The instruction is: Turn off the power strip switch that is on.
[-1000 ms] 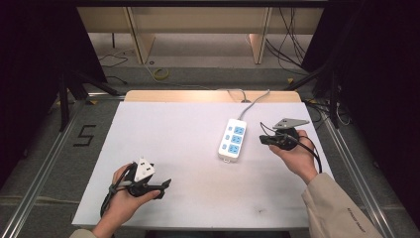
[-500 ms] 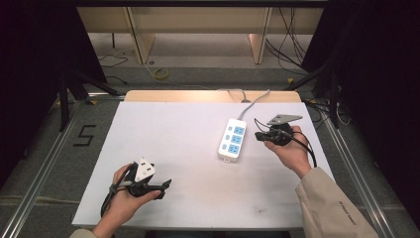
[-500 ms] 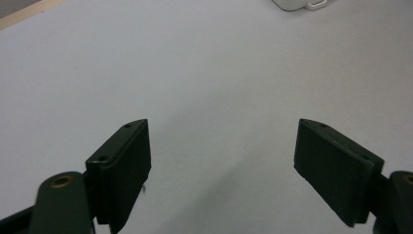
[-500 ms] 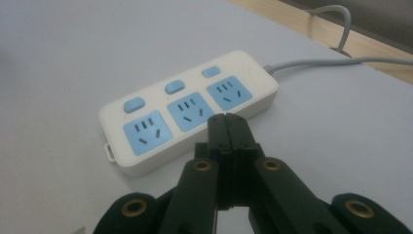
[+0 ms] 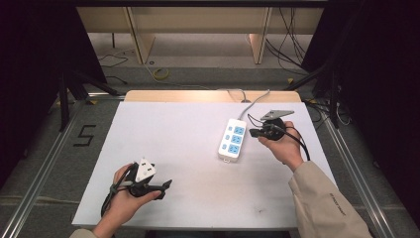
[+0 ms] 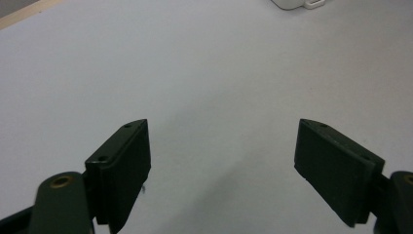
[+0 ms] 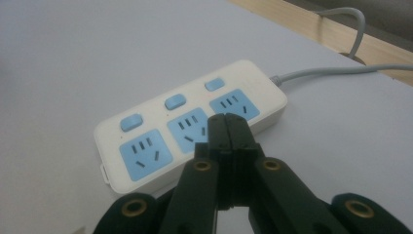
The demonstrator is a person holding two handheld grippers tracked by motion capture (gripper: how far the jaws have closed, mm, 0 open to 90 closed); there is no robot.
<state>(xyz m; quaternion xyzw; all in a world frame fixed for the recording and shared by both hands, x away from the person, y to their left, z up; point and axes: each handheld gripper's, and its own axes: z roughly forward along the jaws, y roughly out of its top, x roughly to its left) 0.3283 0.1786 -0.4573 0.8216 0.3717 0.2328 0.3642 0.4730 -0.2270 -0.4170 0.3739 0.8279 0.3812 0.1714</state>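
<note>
Since the earlier high view, your right gripper (image 5: 254, 132) has drifted leftward across the table toward the power strip (image 5: 233, 139), while your left gripper (image 5: 161, 187) has kept its place at the near left.

Near field: your left hand (image 5: 124, 196) rests on the white table (image 5: 188, 148) close to its near edge, with the gripper pointing to the right. In the left gripper view its two black jaws stand wide apart with nothing but bare table surface between them; the near end of the power strip (image 6: 296, 4) sits well beyond them at the top edge.

Middle field: your right hand (image 5: 283, 146) holds its gripper level, tips aimed left at the power strip. In the right gripper view the right gripper (image 7: 227, 122) has its jaws clenched flat against each other, nothing caught between them. The tips lie over the near edge of the power strip (image 7: 195, 129), between the middle and far sockets; whether they touch the casing cannot be told.

The power strip is white, with three blue sockets and three blue switches. It lies flat at the right of the table's centre, running from near to far.

Far field: the strip's grey cable (image 5: 252, 101) leaves its far end and runs past the wooden strip (image 5: 208, 96) along the table's back edge. Beyond that lie floor cables (image 5: 159, 74).
</note>
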